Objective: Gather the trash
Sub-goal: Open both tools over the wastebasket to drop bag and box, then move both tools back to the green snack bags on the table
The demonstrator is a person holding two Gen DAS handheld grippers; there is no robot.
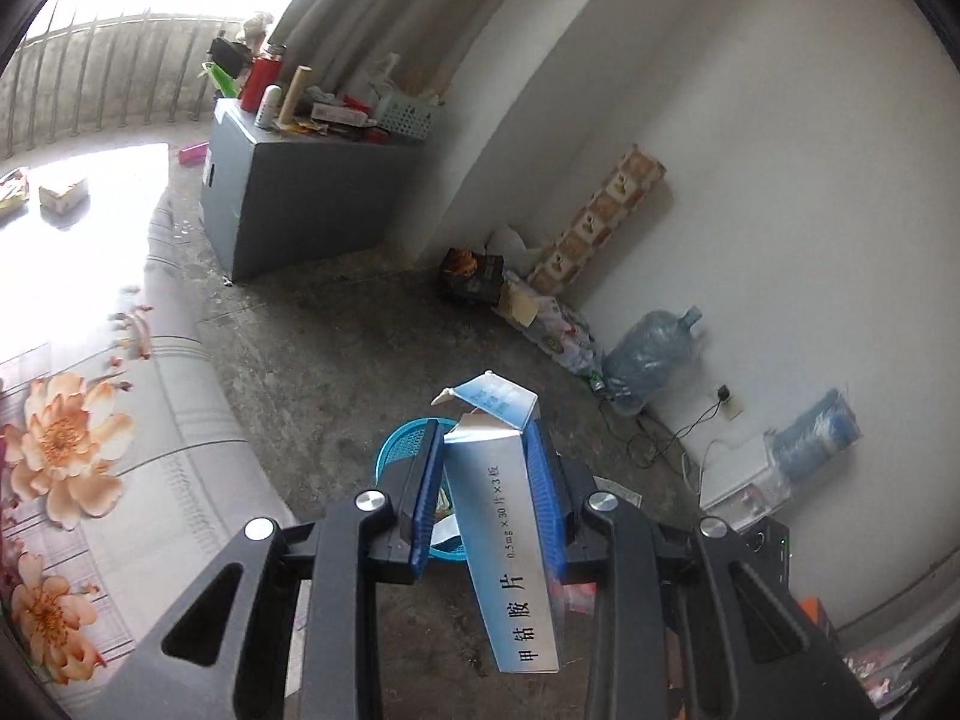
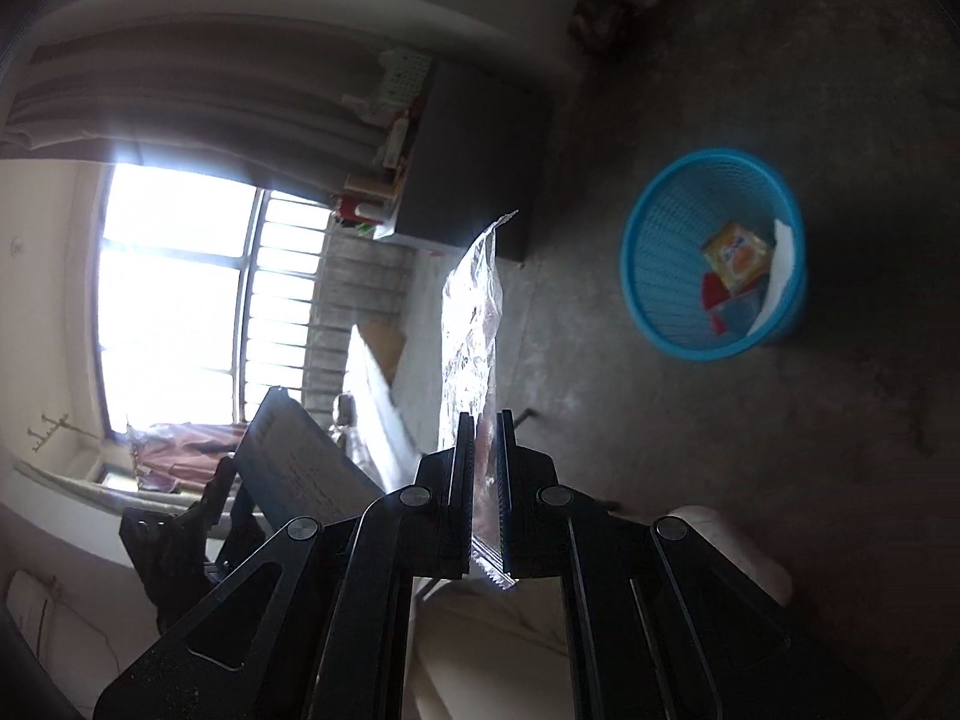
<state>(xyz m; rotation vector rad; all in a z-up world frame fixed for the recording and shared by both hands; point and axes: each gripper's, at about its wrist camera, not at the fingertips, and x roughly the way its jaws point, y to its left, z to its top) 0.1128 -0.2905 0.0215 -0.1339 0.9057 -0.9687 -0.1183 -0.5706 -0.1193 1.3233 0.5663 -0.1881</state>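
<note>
- Two grippers are seen, each loaded with one piece of trash.
- Left gripper: a long silver-and-blue medicine box is pinched between the blue-padded fingers, tilted, its torn flap open at the far end.
- Directly beyond and below those fingers, a blue mesh wastebasket is partly hidden by the box; it stands on the bare concrete floor.
- Right gripper: a clear crinkled plastic wrapper is clamped edge-on between fingers pressed nearly together, rising beyond the tips.
- In the right wrist view the wastebasket lies far right on the floor, well apart from the wrapper; a yellow packet and red, blue and white scraps are held inside it.
- In that view the medicine box and the left gripper are seen to the left, dark against the window.
- Far left in the left wrist view, a grey cabinet is loaded with bottles and a white basket.
- Against the right wall, a blue water jug is lying on its side.
- A floral bedspread is noted near left.
</note>
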